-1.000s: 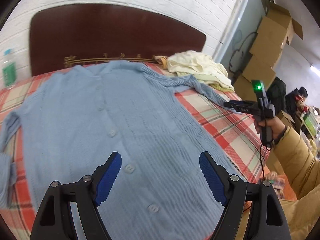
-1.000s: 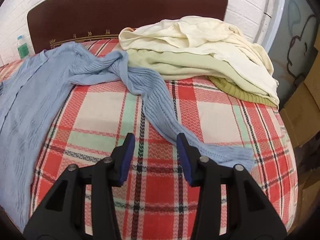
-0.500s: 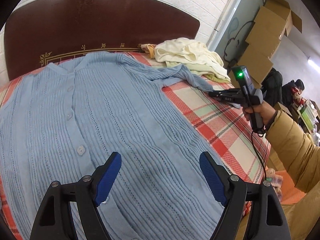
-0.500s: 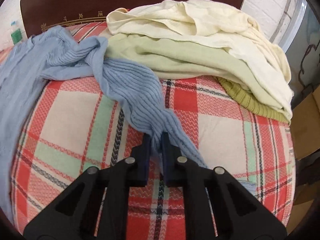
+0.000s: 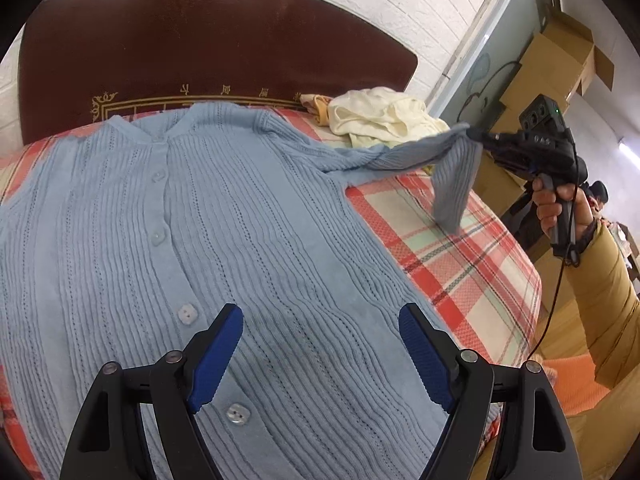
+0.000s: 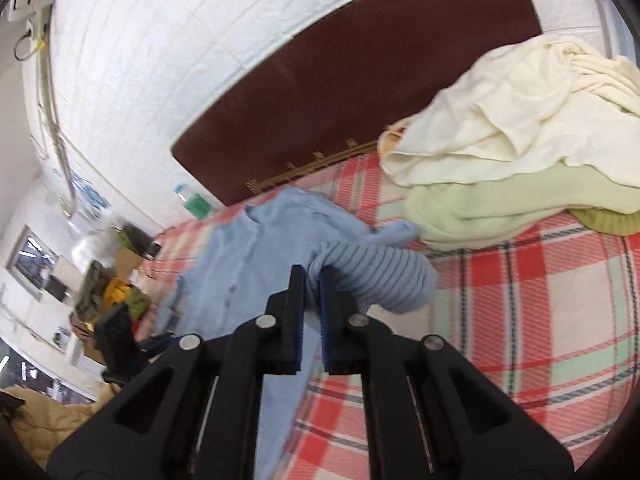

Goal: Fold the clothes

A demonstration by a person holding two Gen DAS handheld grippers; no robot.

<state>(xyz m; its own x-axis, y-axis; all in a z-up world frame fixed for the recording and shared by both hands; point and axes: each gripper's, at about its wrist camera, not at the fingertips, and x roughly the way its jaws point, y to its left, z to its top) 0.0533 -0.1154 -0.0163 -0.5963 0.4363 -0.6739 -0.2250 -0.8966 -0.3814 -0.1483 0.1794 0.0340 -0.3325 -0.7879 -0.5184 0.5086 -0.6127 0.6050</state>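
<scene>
A light blue knitted cardigan (image 5: 208, 240) lies spread out, buttons up, on the plaid bed cover (image 5: 460, 252). My left gripper (image 5: 320, 344) hovers open over its lower front, with nothing between the blue pads. My right gripper (image 6: 314, 280) is shut on the cardigan's right sleeve (image 6: 376, 276). In the left wrist view the same right gripper (image 5: 476, 136) holds that sleeve (image 5: 456, 176) lifted off the bed, with its cuff end hanging down.
A pile of cream and pale green clothes (image 6: 508, 148) sits at the bed's far right corner by the dark headboard (image 5: 200, 48). Cardboard boxes (image 5: 560, 64) stand past the bed's right edge. A bottle (image 6: 192, 200) is beside the headboard. A person's yellow sleeve (image 5: 600, 300) is at right.
My right gripper shut on the sleeve, then rose and tilted, lifting the sleeve off the bed. The left gripper slid along the cardigan toward the buttons, still open.
</scene>
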